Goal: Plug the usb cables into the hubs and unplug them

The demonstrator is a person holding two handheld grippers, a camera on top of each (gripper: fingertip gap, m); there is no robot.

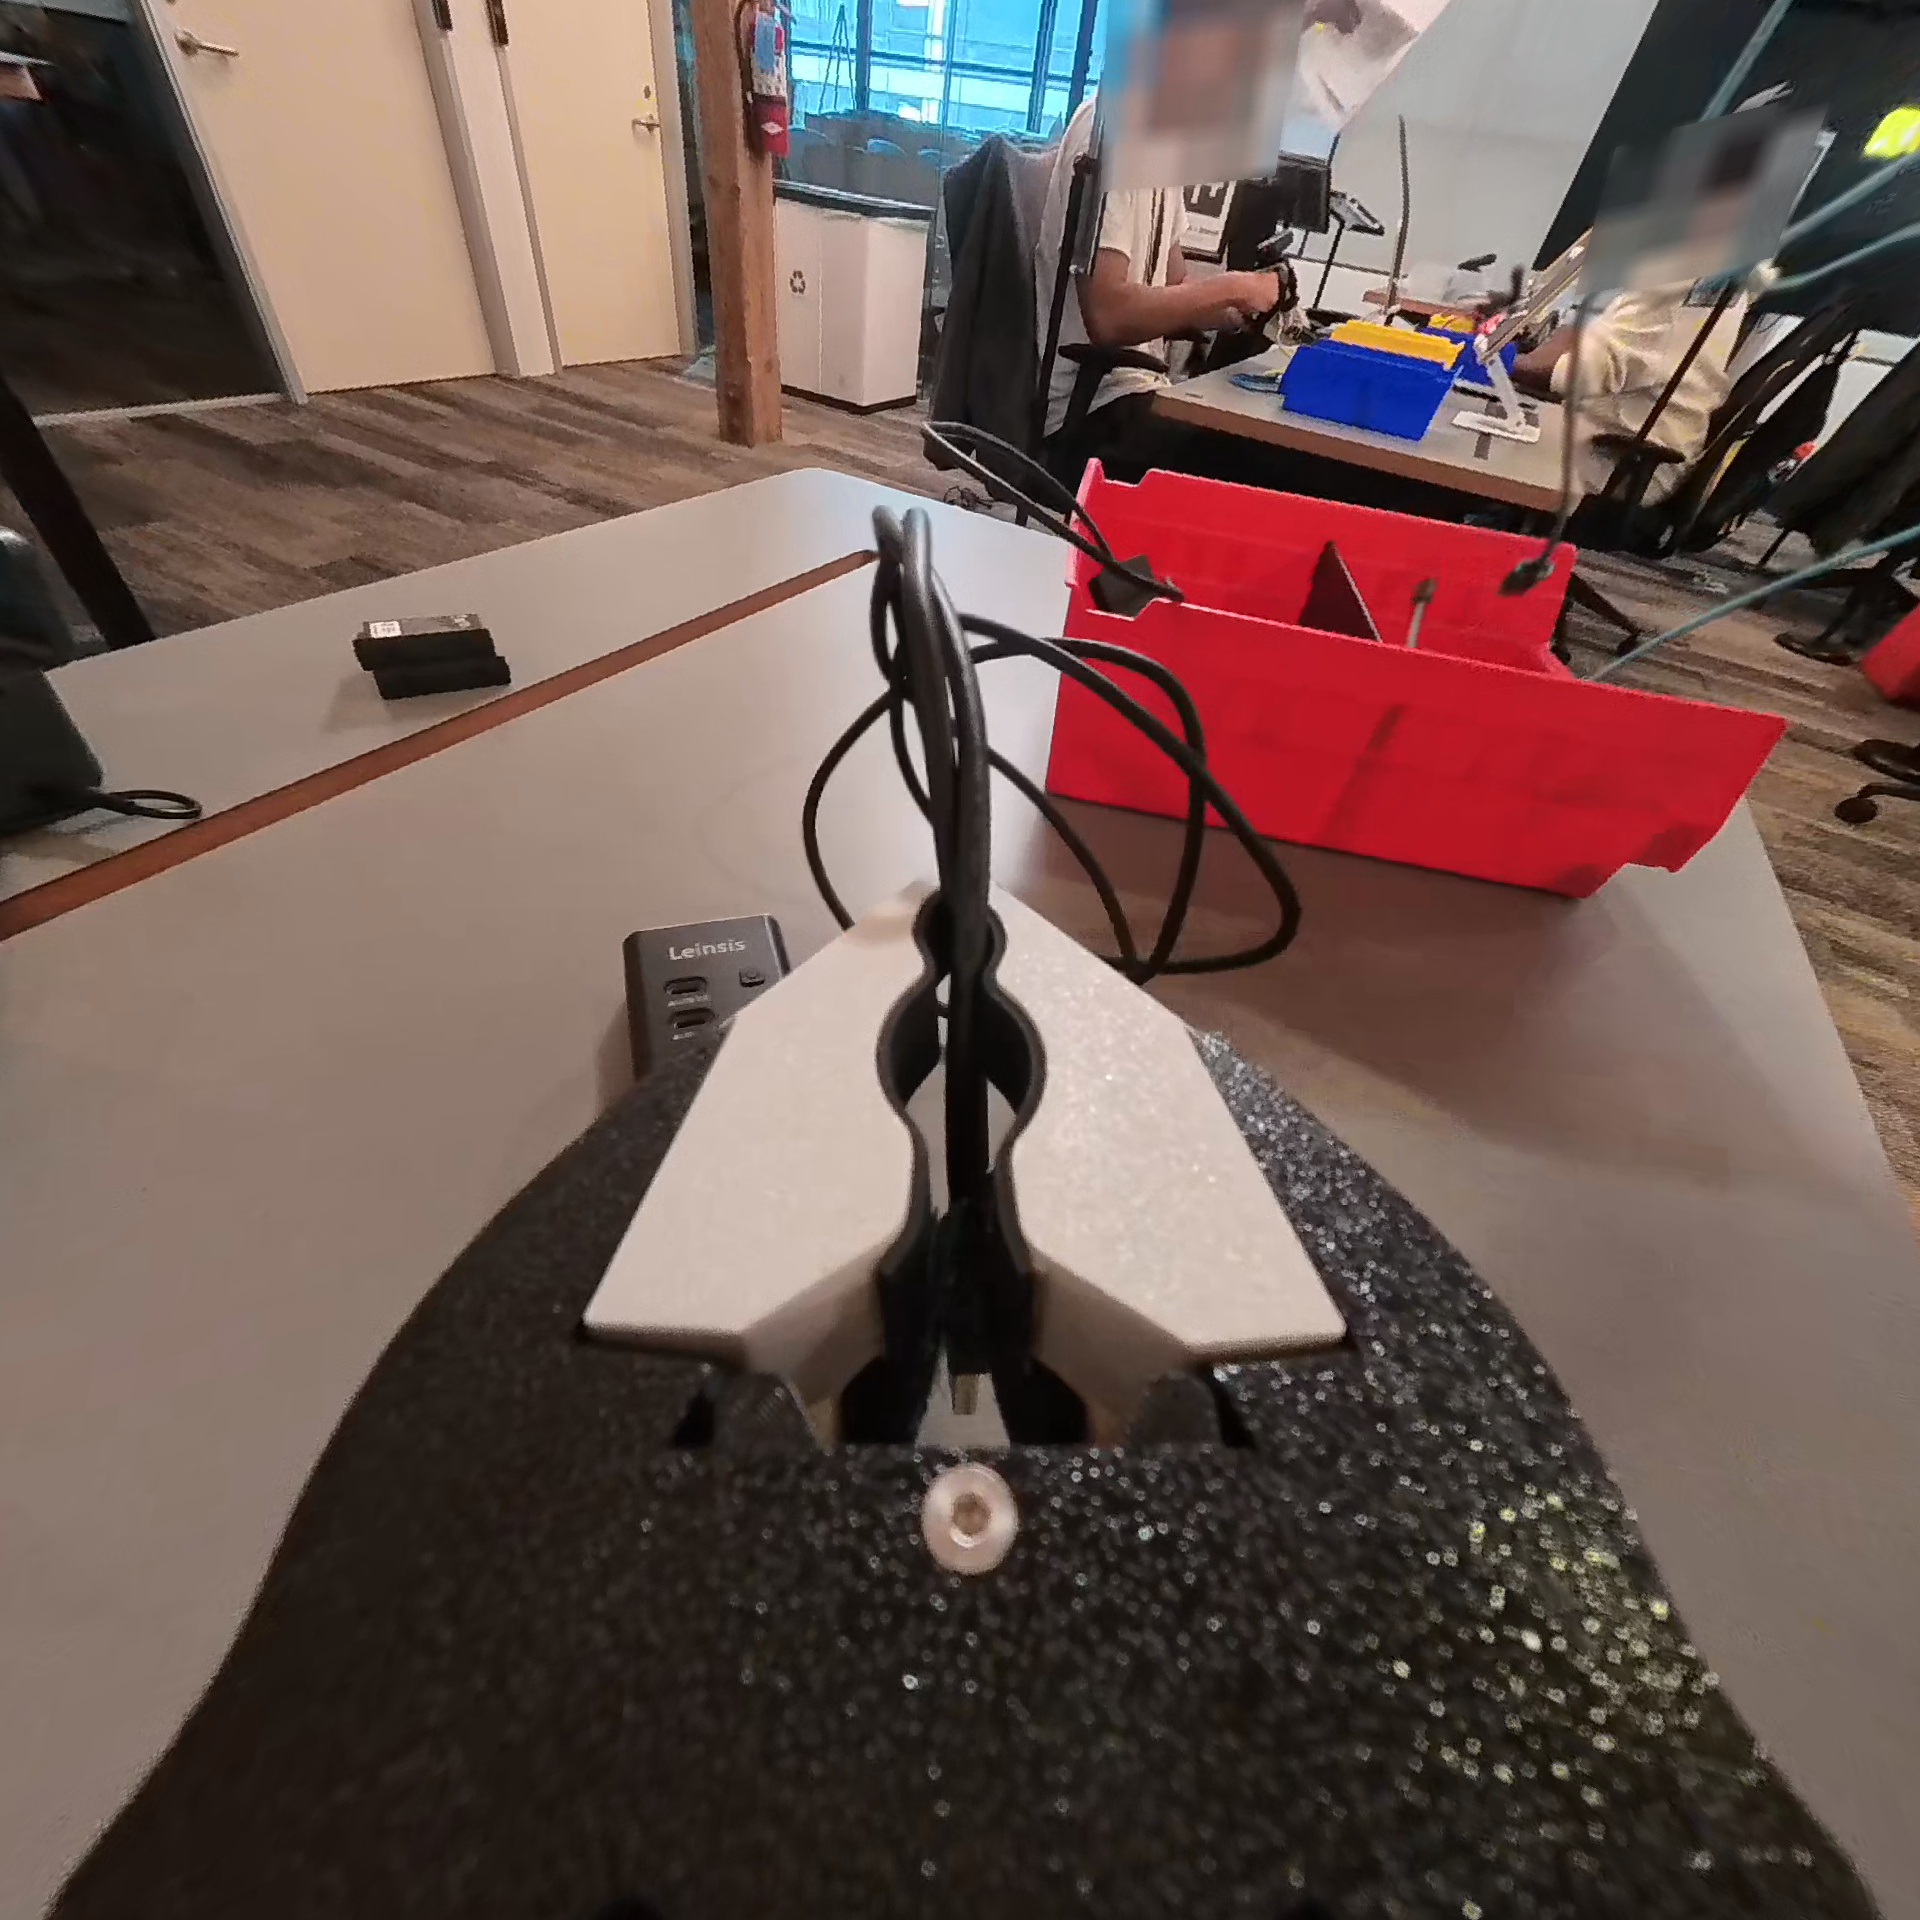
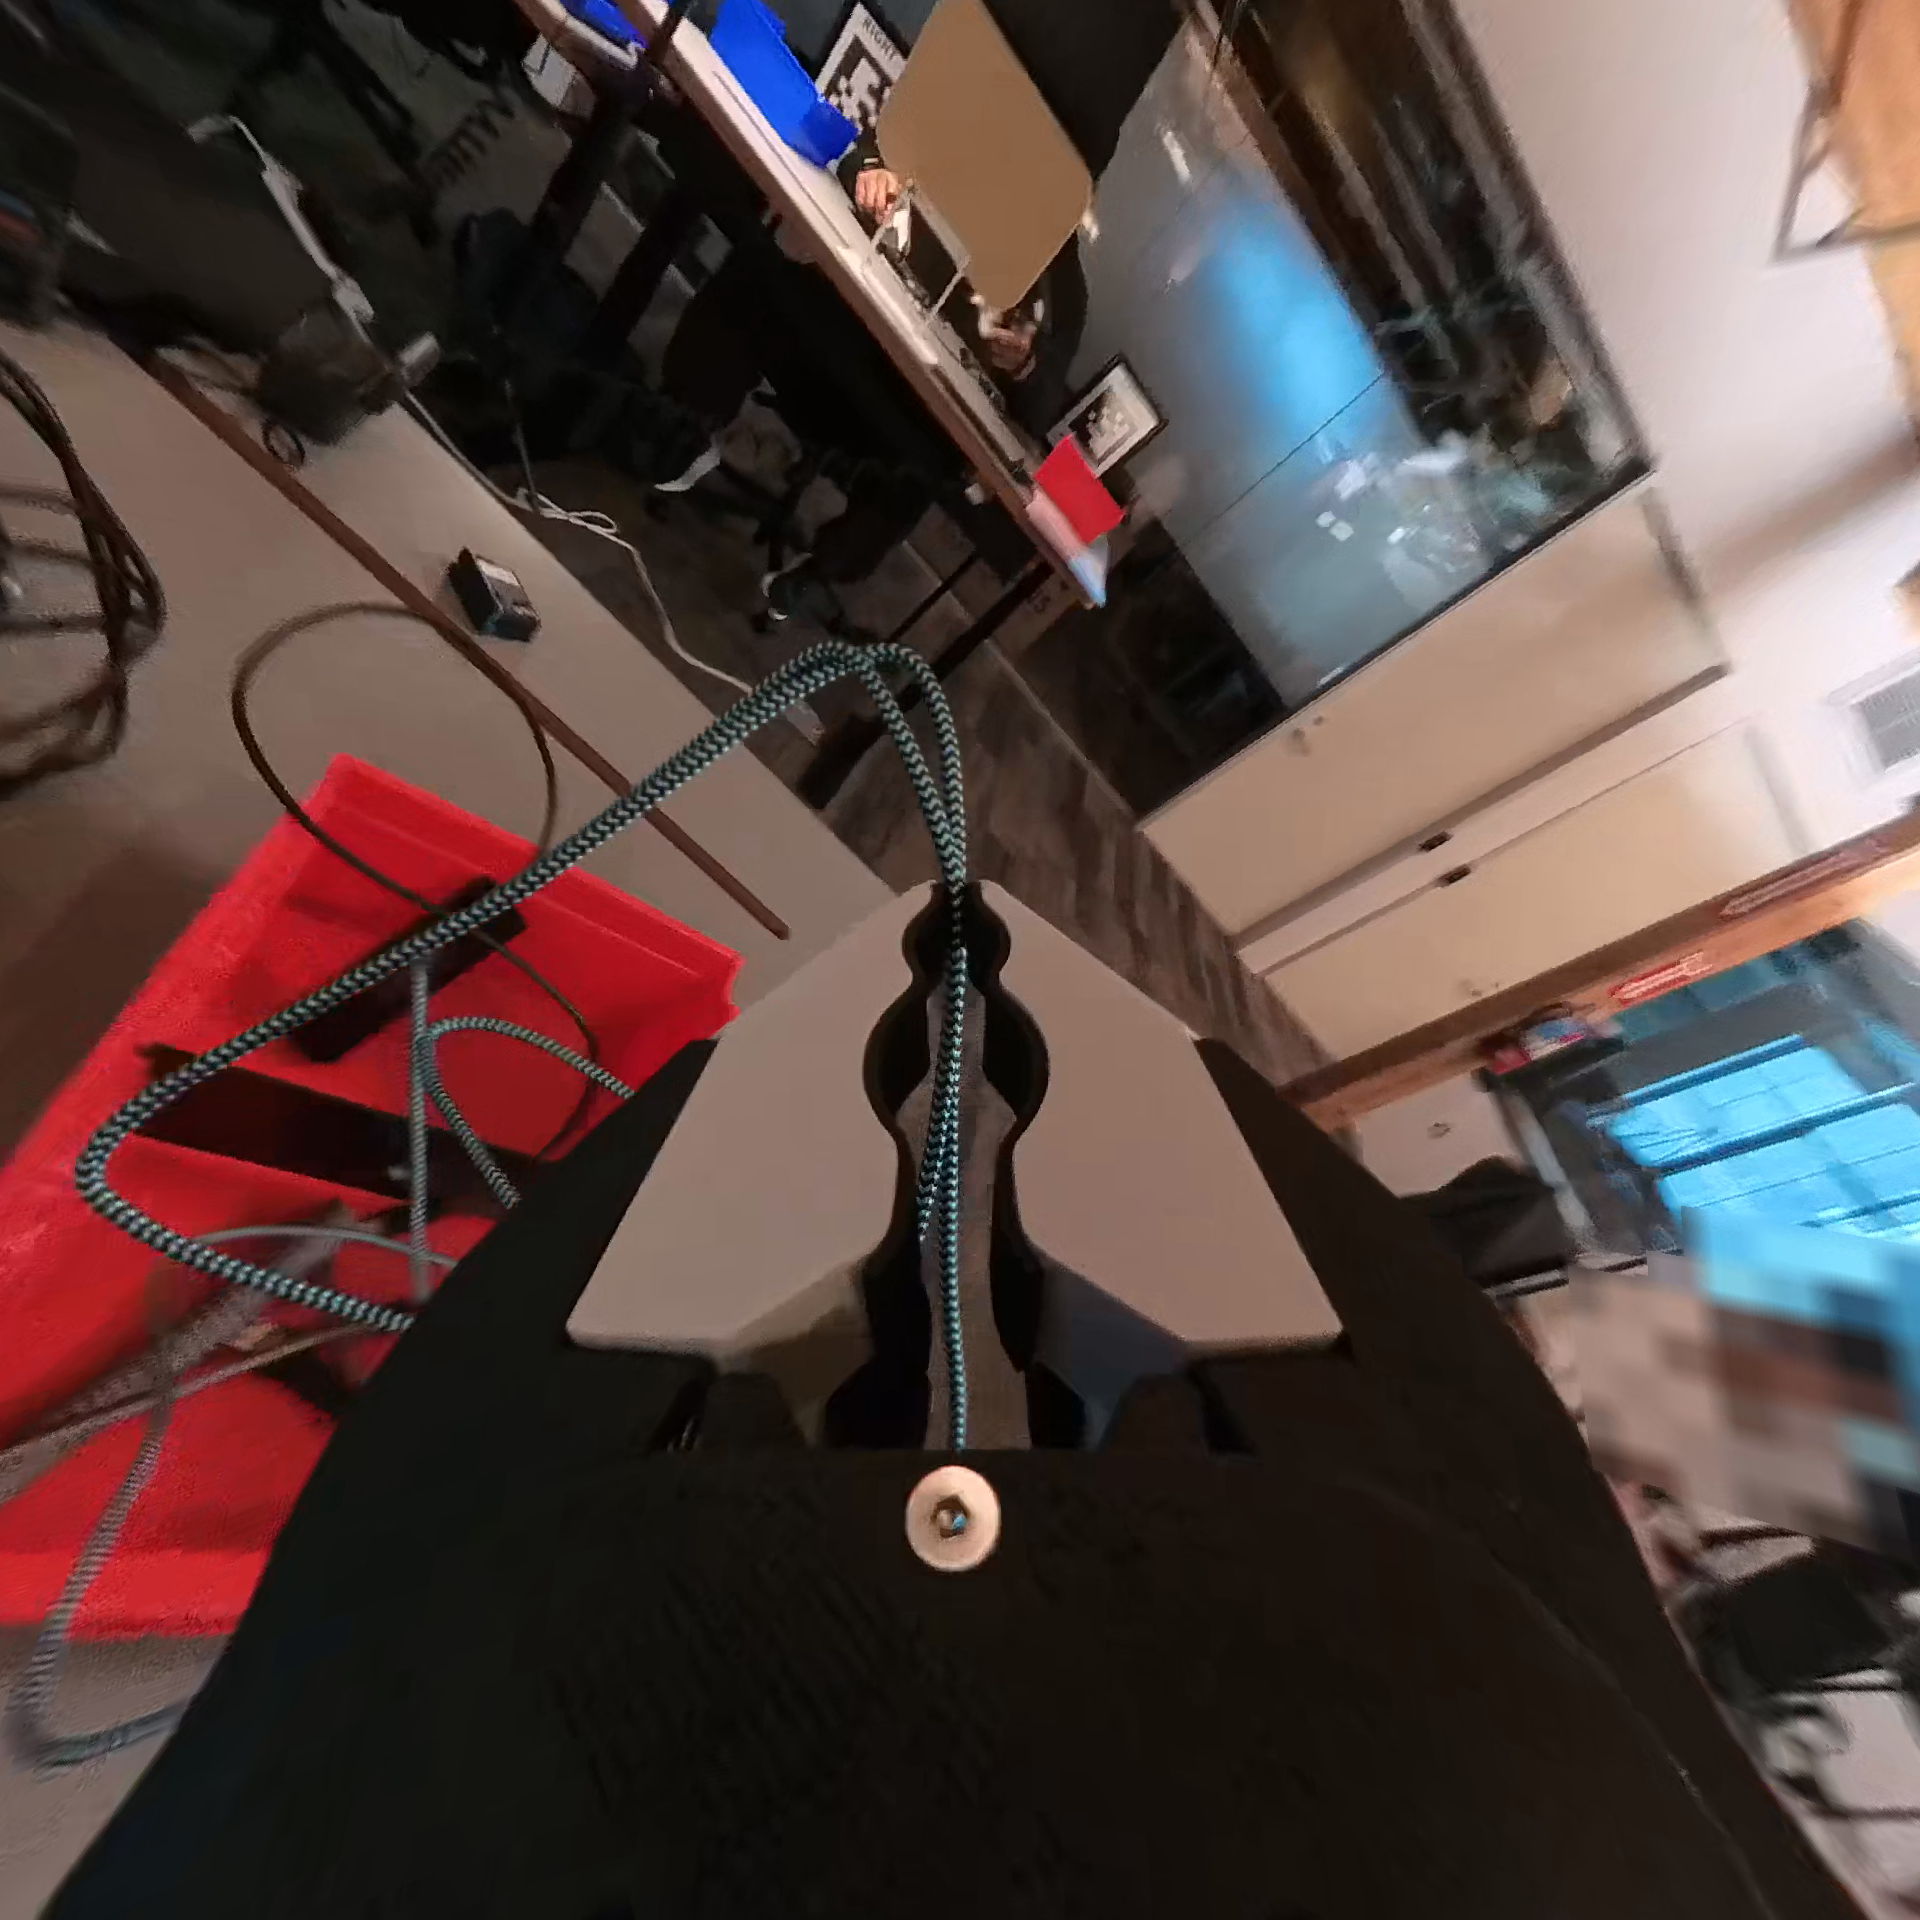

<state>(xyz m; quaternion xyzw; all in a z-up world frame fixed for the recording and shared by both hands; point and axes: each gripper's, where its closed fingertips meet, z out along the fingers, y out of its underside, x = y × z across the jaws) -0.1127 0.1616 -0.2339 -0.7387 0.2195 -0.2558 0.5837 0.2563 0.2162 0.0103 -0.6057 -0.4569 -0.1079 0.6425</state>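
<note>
My left gripper (image 1: 956, 909) is shut on a black usb cable (image 1: 961, 769). The cable runs up between the grey fingers, loops over and falls to the table; its plug end sits back near the gripper's base. A black usb hub (image 1: 698, 982) lies on the grey table just left of the left fingertip, partly hidden by it. My right gripper (image 2: 958, 891) is shut on a teal-and-black braided usb cable (image 2: 499, 899), which arcs from the fingertips down to the left over the red bin (image 2: 156, 1299). That view is tilted and blurred.
A red bin (image 1: 1382, 727) with dividers stands at the right on the table (image 1: 312, 1039), with a black cable and plugs hanging over its rim. Two stacked black blocks (image 1: 431, 655) lie far left on the neighbouring table. People sit at desks behind. Some 45 cm of space lies between my two pairs of fingers.
</note>
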